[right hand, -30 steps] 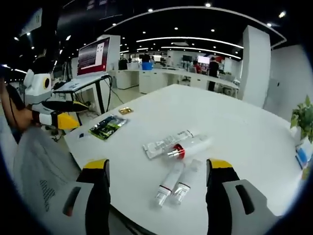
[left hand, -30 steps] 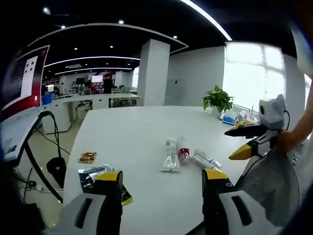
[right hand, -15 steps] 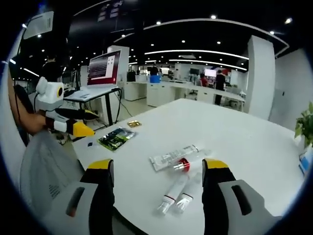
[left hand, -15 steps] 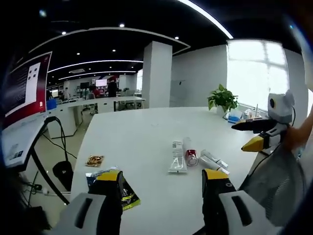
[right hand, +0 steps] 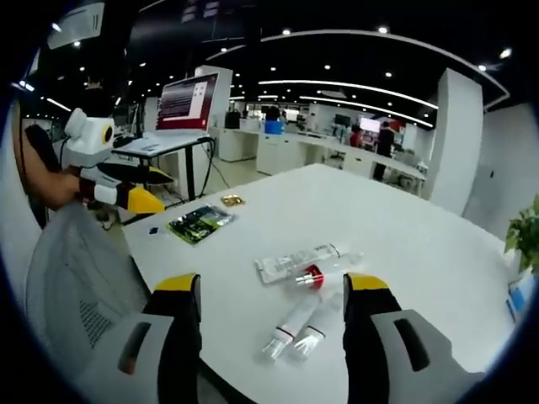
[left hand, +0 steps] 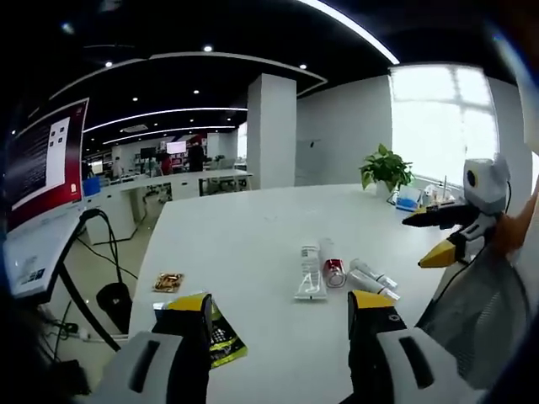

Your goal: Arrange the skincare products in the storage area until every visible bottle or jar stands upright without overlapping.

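Both hand-held grippers hover with jaws wide and empty: the left hand-held gripper and the right hand-held gripper. Ahead of the right one, on the white tabletop, lie two tubes, a red-capped bottle and a flat sachet. A green packet lies further left.

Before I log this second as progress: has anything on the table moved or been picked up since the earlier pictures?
Nothing was taken hold of or let go. Only the cameras shifted. Both grippers stay open and apart from the products: left gripper, right gripper. The red-capped bottle, the flat sachet and the two tubes lie as they did on the white table.
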